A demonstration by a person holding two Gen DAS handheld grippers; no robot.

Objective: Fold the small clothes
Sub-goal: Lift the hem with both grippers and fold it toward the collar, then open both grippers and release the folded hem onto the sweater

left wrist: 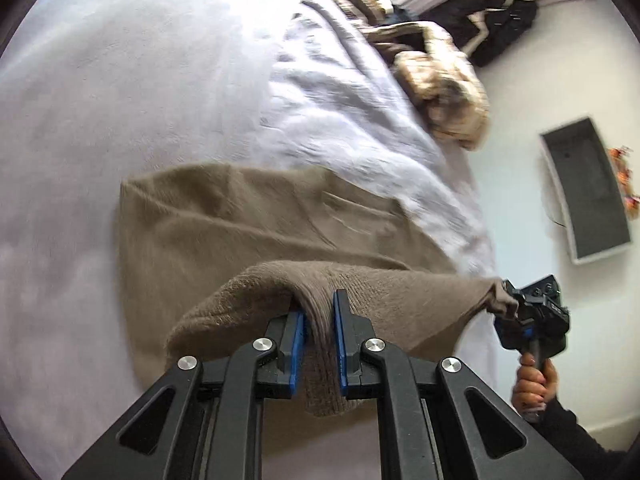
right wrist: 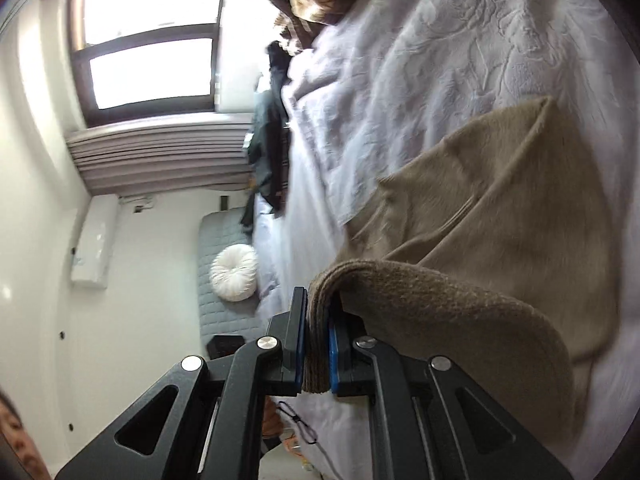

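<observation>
Taupe knit, soft and thick, filled the near field of both wrist views: the garment [left wrist: 256, 224] was a small brushed sweater whose ribbed hem was gathered between the blue pads [left wrist: 298, 344] of the left gripper [left wrist: 319, 320], the jaws narrowed onto the fold. In the right wrist view the right gripper [right wrist: 318, 320] was likewise closed on a bunched band of the same hem, cloth pressed between both pads. Seen from the left, the right gripper [left wrist: 520, 312] held the opposite corner, and the lifted edge hung between the two holds in a shallow sag. Beyond the raised hem, the rest of the garment lay flat on the pale lilac bedspread [left wrist: 120, 100], its far edge resting on the cover. The fabric appeared light, limp and fuzzy rather than slippery; it would likely drape and crease wherever unsupported, so the ribbed hem corners, being denser, seemed the soundest places to hold, with the edge kept taut between them. Farther off lay a crumpled white embossed quilt [left wrist: 344, 92], then a tan patterned heap [left wrist: 444, 92] near the edge of the bed. Motion blur softened both views. Farthest in the right view stood a window [right wrist: 152, 40] and a white round cushion [right wrist: 234, 268] on the floor.
</observation>
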